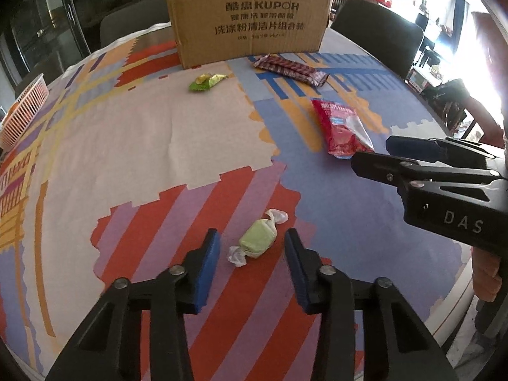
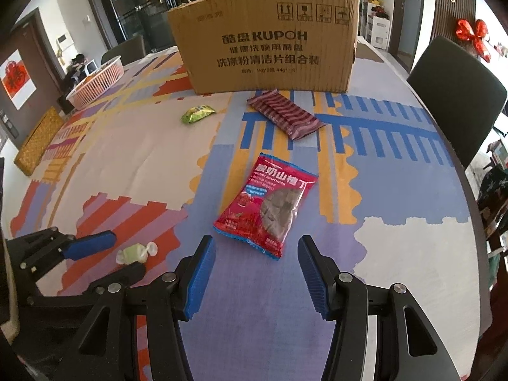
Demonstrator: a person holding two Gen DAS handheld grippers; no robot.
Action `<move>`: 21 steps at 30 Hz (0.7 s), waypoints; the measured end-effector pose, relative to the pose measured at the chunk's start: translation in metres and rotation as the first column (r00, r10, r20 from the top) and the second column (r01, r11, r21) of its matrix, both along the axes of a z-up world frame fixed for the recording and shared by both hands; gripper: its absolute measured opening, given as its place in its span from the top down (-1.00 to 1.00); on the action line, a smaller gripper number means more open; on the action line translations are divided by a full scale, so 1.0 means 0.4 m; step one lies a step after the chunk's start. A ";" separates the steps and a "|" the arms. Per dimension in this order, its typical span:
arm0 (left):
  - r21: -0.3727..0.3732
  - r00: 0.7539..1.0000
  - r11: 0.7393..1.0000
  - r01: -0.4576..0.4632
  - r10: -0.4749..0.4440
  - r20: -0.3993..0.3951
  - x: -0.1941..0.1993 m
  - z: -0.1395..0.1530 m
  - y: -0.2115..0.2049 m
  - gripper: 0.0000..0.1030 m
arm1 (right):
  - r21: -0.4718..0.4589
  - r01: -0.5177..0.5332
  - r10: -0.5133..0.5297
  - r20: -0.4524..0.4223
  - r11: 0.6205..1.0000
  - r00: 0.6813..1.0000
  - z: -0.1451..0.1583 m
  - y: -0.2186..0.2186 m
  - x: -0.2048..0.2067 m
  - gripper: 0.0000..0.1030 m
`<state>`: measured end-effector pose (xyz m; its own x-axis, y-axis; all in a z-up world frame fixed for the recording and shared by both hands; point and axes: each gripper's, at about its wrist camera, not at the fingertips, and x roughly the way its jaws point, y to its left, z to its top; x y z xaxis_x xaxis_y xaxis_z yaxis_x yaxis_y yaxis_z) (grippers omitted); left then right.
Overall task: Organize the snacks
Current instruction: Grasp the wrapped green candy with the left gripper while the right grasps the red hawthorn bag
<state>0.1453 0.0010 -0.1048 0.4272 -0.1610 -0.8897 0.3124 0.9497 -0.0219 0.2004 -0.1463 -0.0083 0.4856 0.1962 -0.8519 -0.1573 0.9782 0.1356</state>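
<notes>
A pale green wrapped candy (image 1: 257,242) lies on the patterned tablecloth between the blue pads of my left gripper (image 1: 252,252). The jaws stand open, with a gap on each side of the candy. The right wrist view shows the same candy (image 2: 135,253) between the left gripper's fingertips (image 2: 95,243). A red yogurt hawthorn packet (image 2: 270,203) lies flat just ahead of my right gripper (image 2: 255,246). That gripper is open, and the packet's near edge sits at its fingertips. Seen from the left wrist, the right gripper (image 1: 373,154) hovers at the near end of the red packet (image 1: 339,127).
A large cardboard box (image 2: 266,44) stands open at the back. In front of it lie a dark red striped packet (image 2: 285,114) and a small green packet (image 2: 197,113). A pink basket (image 2: 98,79) sits far left. A dark chair (image 2: 457,95) stands by the table's right edge.
</notes>
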 end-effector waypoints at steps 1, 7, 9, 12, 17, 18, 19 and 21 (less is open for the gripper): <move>-0.006 1.000 1.000 0.000 0.000 -0.007 0.002 -0.004 -0.001 0.30 | 0.000 0.002 -0.002 -0.005 1.000 1.000 -0.003 0.000 0.002 -0.06; -0.013 1.000 1.000 -0.009 0.009 0.002 0.007 -0.003 -0.003 0.55 | 0.003 0.007 -0.007 -0.015 1.000 1.000 -0.009 0.002 0.010 -0.06; -0.019 1.000 1.000 -0.012 0.012 0.003 0.014 -0.002 -0.004 0.64 | 0.008 0.009 -0.009 -0.019 1.000 1.000 -0.011 0.001 0.017 -0.06; -0.032 1.000 0.999 -0.016 0.017 0.004 0.025 -0.002 -0.006 0.64 | 0.017 0.013 -0.013 -0.025 1.000 1.000 -0.015 0.003 0.032 -0.07; -0.057 1.000 0.998 -0.030 0.030 0.003 0.039 0.000 -0.002 0.64 | 0.013 0.027 -0.026 -0.027 1.000 0.999 -0.017 0.006 0.056 -0.06; -0.059 0.999 0.998 -0.034 0.035 0.004 0.043 0.001 0.001 0.64 | 0.017 0.033 -0.032 -0.030 0.999 0.999 -0.018 0.005 0.062 -0.06; -0.062 0.999 0.997 -0.038 0.038 0.006 0.046 0.003 0.002 0.64 | 0.022 0.039 -0.039 -0.032 0.999 0.999 -0.020 0.005 0.072 -0.06; -0.068 0.999 0.997 -0.047 0.048 0.013 0.054 0.009 0.004 0.64 | 0.017 0.048 -0.047 -0.035 0.999 0.998 -0.023 0.006 0.086 -0.06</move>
<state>0.1669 0.0028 -0.1014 0.4484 -0.2002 -0.8711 0.2681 0.9599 -0.0826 0.2347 -0.1440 -0.0174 0.4649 0.1890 -0.8649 -0.1054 0.9818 0.1579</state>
